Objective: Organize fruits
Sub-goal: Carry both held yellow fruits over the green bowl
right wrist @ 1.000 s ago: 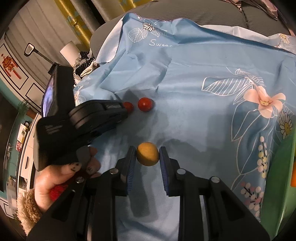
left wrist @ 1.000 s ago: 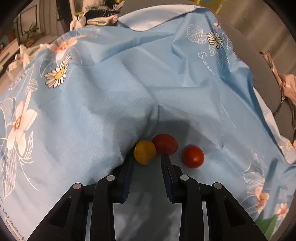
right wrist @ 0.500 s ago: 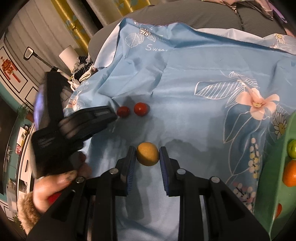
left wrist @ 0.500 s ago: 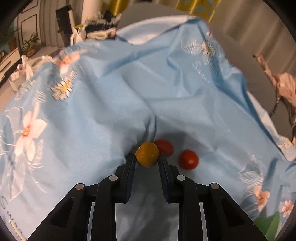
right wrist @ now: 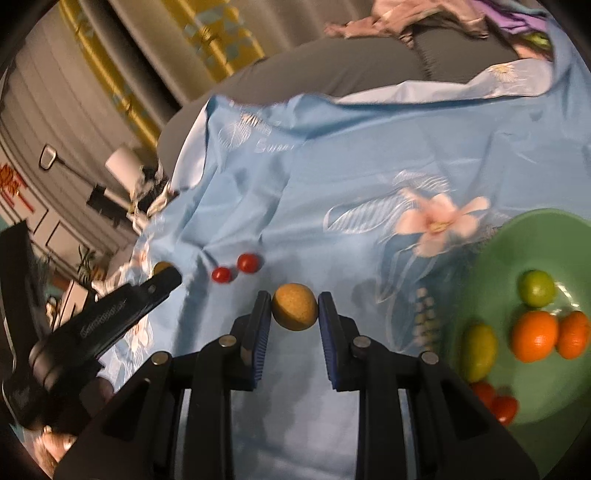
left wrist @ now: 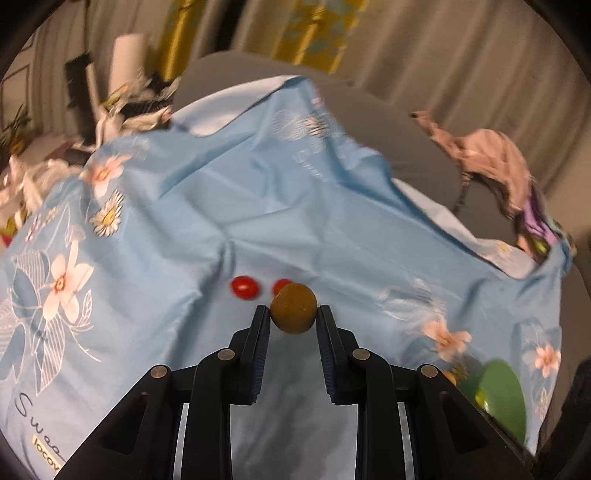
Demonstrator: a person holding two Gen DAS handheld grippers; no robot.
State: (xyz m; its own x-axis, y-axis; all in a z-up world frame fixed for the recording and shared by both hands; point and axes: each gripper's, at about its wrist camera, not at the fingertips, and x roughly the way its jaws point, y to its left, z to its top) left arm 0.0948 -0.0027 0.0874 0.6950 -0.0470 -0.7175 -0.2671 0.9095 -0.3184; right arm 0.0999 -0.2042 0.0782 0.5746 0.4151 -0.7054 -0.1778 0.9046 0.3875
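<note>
Left gripper [left wrist: 293, 314]: black two-finger tool with blue pads, jaws pinching a round yellow-brown fruit [left wrist: 293, 313] at the fingertips, held clear above the cloth. In the right wrist view the same tool shows at the left edge as a long black body, its tip carrying that fruit.

Right gripper [right wrist: 294, 312]: same build, jaws clamped on a second yellow-brown fruit [right wrist: 294, 311], round with a speckled skin, also off the cloth.

Cloth [left wrist: 332, 229]: light blue, wrinkled, printed with white and pink flowers, spread over a grey sofa [left wrist: 417, 147].

Cherry tomatoes: two red ones lie side by side on the cloth, one oval [left wrist: 245, 288], the other [left wrist: 280, 286] partly hidden behind the left-held fruit.

Green plate [right wrist: 491, 266]: rests on the cloth at the right, well apart from the tomatoes. Contents: one green lime [right wrist: 537, 288], two oranges [right wrist: 535, 335] touching each other, one yellow-green lemon [right wrist: 479, 350], and red cherry tomatoes [right wrist: 495, 400] at the near rim.

Background: crumpled clothing [left wrist: 495, 162] on the sofa; curtains [left wrist: 310, 33] behind, blurred.
</note>
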